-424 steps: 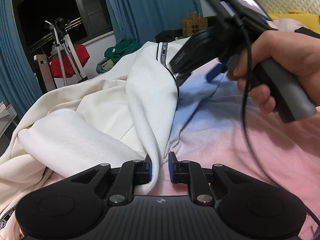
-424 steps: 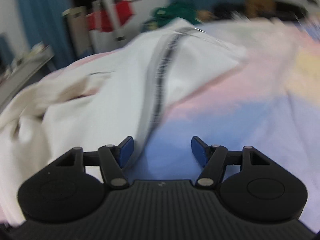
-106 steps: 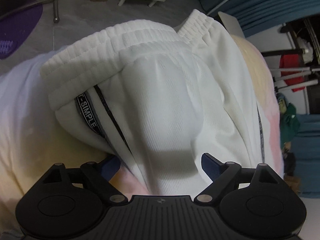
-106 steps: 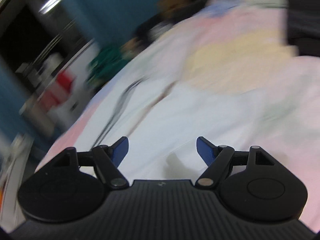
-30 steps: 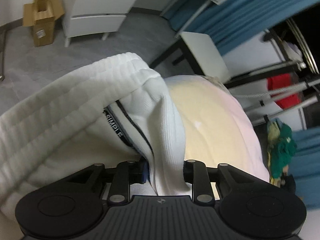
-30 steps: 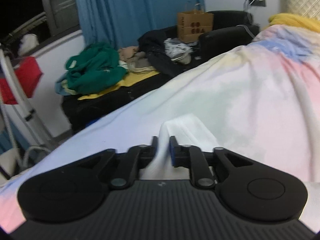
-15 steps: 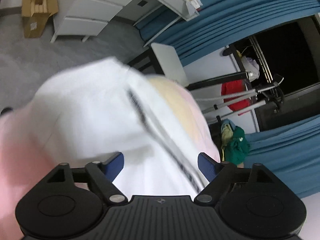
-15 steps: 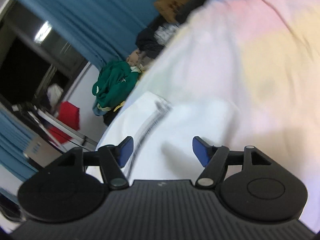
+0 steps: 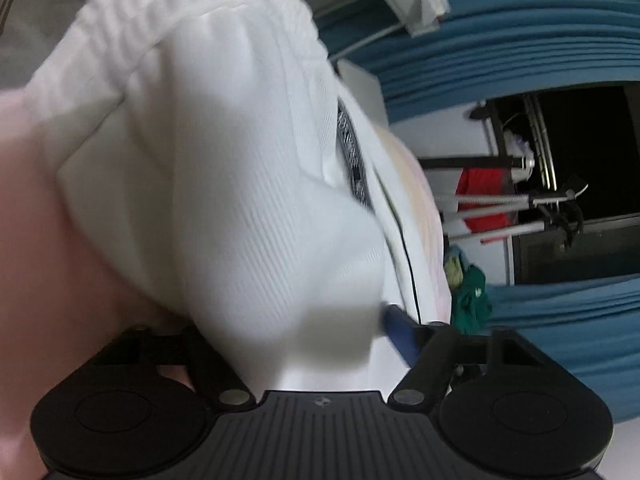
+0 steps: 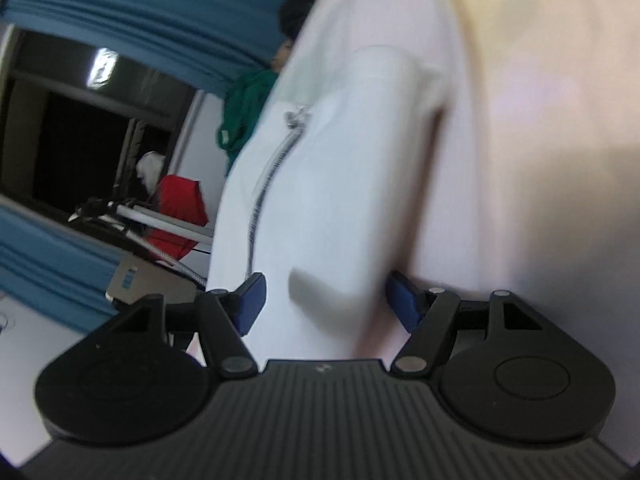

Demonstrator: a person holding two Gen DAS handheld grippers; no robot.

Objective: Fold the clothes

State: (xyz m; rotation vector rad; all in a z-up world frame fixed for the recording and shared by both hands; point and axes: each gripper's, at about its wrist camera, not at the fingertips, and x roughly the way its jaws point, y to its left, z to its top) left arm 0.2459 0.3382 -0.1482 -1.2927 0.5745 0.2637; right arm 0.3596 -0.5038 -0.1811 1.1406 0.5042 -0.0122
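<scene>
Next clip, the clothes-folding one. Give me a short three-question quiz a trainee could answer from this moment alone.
1. True or false: the right tool is shut tight.
2. What lies between the right tool's jaws? A. white garment B. green jumper C. cardboard box
3. What colour are the curtains?

Key: 1 false, its jaws stand well apart. 2 A. 3 blue.
</scene>
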